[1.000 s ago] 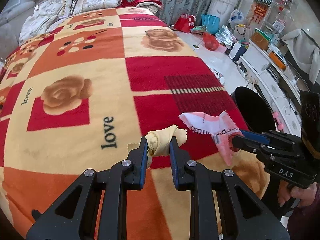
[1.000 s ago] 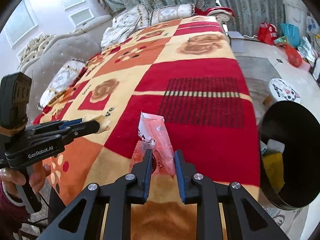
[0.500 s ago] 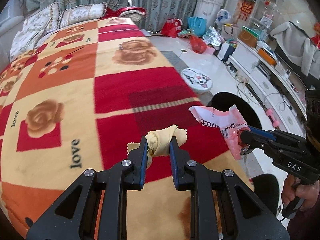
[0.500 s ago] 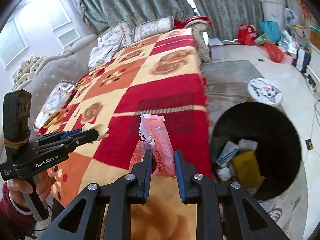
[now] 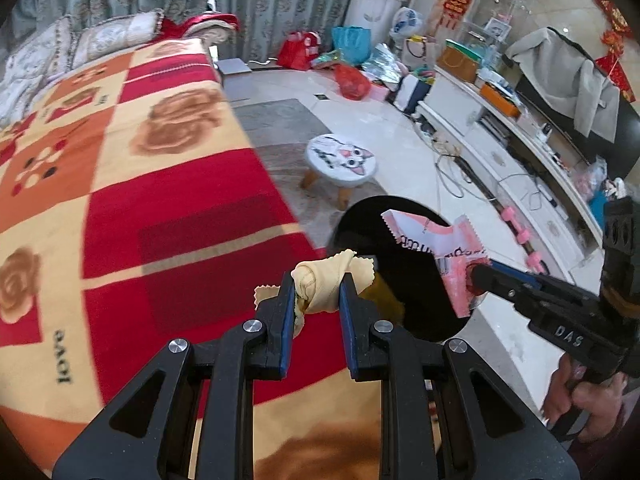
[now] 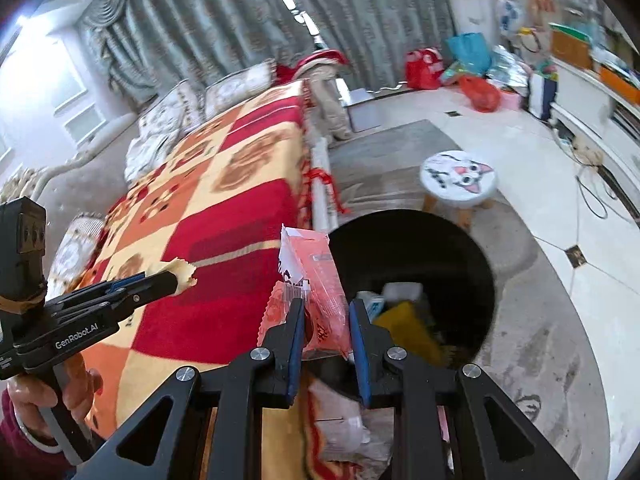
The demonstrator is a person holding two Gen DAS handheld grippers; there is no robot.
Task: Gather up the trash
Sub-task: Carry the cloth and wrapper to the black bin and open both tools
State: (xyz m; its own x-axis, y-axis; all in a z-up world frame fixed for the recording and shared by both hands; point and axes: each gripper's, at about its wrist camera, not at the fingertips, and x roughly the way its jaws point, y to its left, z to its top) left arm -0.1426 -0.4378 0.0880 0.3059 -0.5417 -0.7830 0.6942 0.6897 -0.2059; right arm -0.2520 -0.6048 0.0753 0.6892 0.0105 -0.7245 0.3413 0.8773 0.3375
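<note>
My left gripper [image 5: 316, 288] is shut on a crumpled tan wrapper [image 5: 320, 286] and holds it over the edge of the red and orange blanket [image 5: 160, 220], beside the black bin [image 5: 404, 280]. My right gripper [image 6: 326, 312] is shut on a pink and white snack wrapper [image 6: 316, 276] and holds it at the near rim of the black bin [image 6: 432, 248], which contains yellow and white trash. The right gripper [image 5: 474, 274] with the pink wrapper [image 5: 440, 240] shows in the left wrist view over the bin. The left gripper [image 6: 180, 276] shows at the left of the right wrist view.
A white cat-face stool [image 6: 458, 178] stands on the floor just beyond the bin. A grey rug [image 5: 276, 120] lies next to the bed. Bags [image 5: 352, 80] and a white TV cabinet [image 5: 500, 152] line the far right. Pillows [image 5: 112, 36] sit at the bed's head.
Both grippers have swung right, off the blanket toward the black bin, each still holding its wrapper. The bin is now right in front of both.
</note>
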